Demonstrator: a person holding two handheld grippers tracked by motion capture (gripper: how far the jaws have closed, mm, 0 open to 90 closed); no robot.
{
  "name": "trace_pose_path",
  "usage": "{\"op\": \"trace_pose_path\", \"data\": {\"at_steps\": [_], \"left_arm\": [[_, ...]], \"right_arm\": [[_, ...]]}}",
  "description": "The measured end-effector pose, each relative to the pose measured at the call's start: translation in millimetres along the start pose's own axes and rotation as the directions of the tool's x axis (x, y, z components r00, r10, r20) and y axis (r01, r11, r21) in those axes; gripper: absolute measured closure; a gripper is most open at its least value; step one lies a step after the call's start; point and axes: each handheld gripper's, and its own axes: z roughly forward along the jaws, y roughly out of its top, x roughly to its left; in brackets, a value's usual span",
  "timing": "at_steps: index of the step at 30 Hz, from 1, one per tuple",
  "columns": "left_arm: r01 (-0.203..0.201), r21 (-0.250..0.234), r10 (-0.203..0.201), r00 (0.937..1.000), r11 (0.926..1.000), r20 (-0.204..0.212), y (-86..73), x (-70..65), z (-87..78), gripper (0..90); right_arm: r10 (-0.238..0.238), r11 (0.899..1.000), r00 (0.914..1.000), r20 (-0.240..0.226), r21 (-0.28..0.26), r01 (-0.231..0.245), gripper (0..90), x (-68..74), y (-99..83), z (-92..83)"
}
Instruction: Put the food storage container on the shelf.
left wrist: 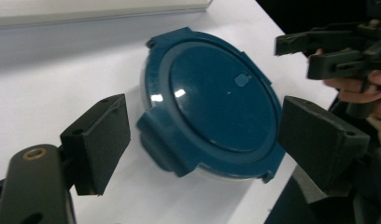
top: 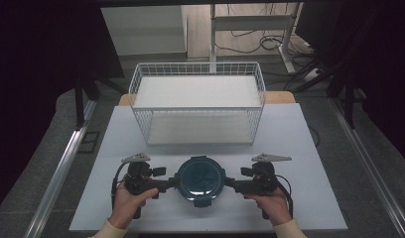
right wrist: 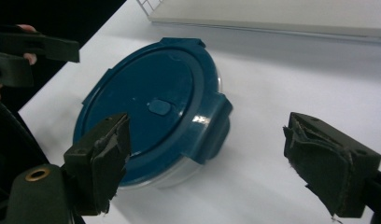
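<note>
1. Two hands at the near edge hold the left tongs (top: 176,182) and right tongs (top: 229,183), pointing inward, both with jaws apart.
2. One round container (top: 201,179) sits between them on the white tabletop (top: 300,148): dark blue lid with latch tabs and a small centre valve, clear base.
3. One white wire basket (top: 198,101) stands beyond.

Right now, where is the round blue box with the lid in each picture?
High view: the blue container sits near the table's front edge, between both grippers.
Left gripper view: centre, between the open jaws.
Right gripper view: left of centre.
Shared landmark: the white wire basket behind it.
</note>
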Motion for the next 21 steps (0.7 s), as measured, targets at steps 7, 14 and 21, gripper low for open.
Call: {"op": "trace_pose_path", "data": {"at_steps": [7,14,21], "left_arm": [[0.059,0.056,-0.061,0.9974,0.9966,0.038,5.5,7.9,18.9,13.7],[0.143,0.087,-0.150,0.9860,0.9859,0.074,1.0,22.8,24.3,12.6],[0.202,0.114,-0.212,0.9739,0.9727,0.082,-11.8,30.2,31.3,13.2]], "right_arm": [[0.039,0.999,0.9989,-0.024,0.032,-0.039,14.6,-1.7,3.0,17.8],[0.101,0.993,0.9930,-0.061,0.062,-0.098,13.5,-7.5,0.9,30.0],[0.149,0.985,0.9849,-0.088,0.103,-0.139,12.2,-8.1,-4.5,44.8]]}}
